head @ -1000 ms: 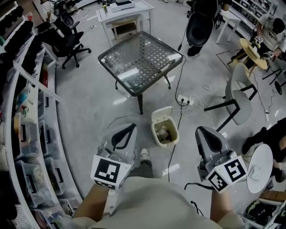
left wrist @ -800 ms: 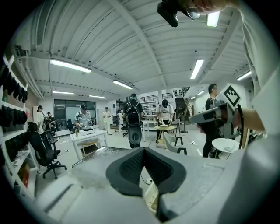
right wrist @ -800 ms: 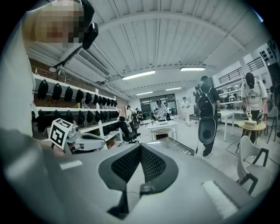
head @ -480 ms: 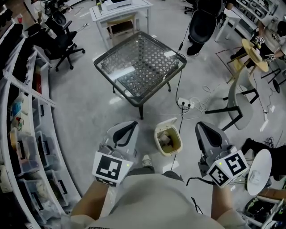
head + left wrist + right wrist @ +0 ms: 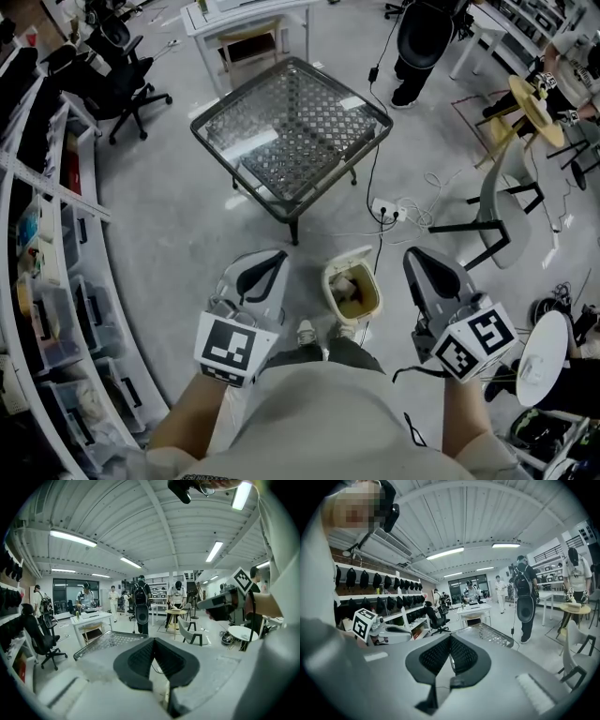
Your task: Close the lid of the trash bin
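Head view shows the trash bin (image 5: 328, 289) on the floor between both grippers, just ahead of the person's shoes, with its lid (image 5: 347, 255) raised on the far side, toward the glass table (image 5: 291, 127). The left gripper (image 5: 262, 275) and right gripper (image 5: 429, 277) hover above it, jaws together and empty. The right gripper seems marginally nearer.

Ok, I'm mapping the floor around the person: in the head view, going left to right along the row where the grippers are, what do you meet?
Storage shelves → left gripper → trash bin, lid open → right gripper → round white tabletop.
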A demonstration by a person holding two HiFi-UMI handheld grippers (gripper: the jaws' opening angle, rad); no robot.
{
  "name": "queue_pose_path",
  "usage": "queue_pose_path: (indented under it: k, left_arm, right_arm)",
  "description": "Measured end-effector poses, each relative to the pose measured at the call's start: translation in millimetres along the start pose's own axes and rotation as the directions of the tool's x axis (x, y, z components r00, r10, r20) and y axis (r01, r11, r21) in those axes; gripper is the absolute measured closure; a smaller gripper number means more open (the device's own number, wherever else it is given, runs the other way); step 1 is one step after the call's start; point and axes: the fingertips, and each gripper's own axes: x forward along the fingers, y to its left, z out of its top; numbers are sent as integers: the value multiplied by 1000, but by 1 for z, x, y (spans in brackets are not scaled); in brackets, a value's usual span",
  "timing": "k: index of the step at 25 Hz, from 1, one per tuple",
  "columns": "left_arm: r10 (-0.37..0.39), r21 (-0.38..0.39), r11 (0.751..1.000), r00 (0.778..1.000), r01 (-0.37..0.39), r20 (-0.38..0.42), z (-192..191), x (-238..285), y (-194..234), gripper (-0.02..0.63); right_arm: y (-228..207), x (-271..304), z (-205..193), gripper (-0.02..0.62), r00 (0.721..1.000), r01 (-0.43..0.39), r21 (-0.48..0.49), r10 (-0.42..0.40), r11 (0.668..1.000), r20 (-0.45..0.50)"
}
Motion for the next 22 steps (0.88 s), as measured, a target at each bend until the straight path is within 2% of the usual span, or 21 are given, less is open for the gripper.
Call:
queue_pose_path:
  k: [9, 14, 22]
  left_arm:
    - [4, -48, 999, 997, -7, -71, -27, 34, -10, 603]
    - [22, -83, 996, 996, -29, -91, -45, 61, -9, 603]
    - [2, -139, 990, 980, -31, -201, -106, 122, -15, 603]
  right_arm:
    - [-43, 46, -42, 592, 994, -39, 78, 46, 996, -96]
    - [-67, 86, -88, 592, 979, -68, 166, 98, 984, -179]
    - [-112, 150, -187, 592, 939, -47, 161, 98, 986, -330]
